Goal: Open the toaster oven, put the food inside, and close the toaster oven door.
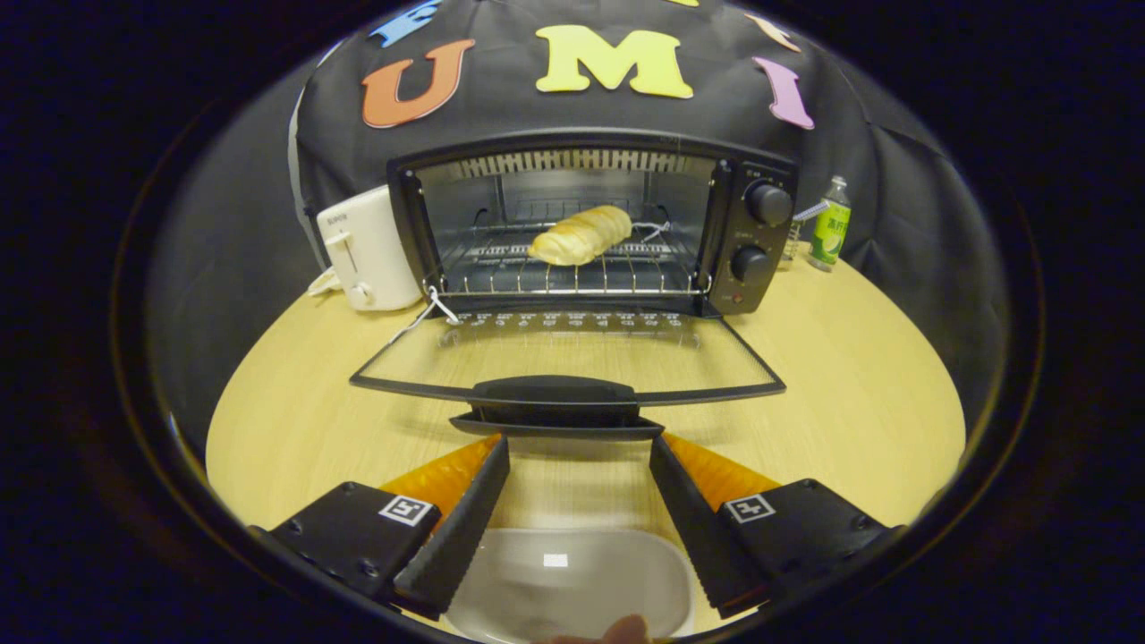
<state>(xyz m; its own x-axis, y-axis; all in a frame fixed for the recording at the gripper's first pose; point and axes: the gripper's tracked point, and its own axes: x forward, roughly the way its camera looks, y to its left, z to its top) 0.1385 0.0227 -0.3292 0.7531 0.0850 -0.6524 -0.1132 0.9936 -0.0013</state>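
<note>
The toaster oven is seen standing on the table with its glass door dropped fully open and lying flat toward the gripper. The food, a bread roll, is already laid on the wire rack inside the oven cavity, roughly in the middle of it. Two of the three steps are therefore judged done, and the closing of the door is the step in hand.

The gripper is held spread wide, with nothing pinched between its fingers. Its fingertips are positioned just short of the door handle, which lies at the door's near edge, slightly above and ahead of them, and no contact with the handle is made. A pale empty dish is seen on the table beneath the gripper, on the side away from the oven.

For the next move, the handle would have to be reached from below or taken between the fingers, then lifted in an arc up and back toward the oven front until the door is shut. A steady hold would be needed, since the door is hinged at the oven's base.

Beside the oven, a white toaster stands on one side and a green bottle on the other, both well clear of the door's path.
</note>
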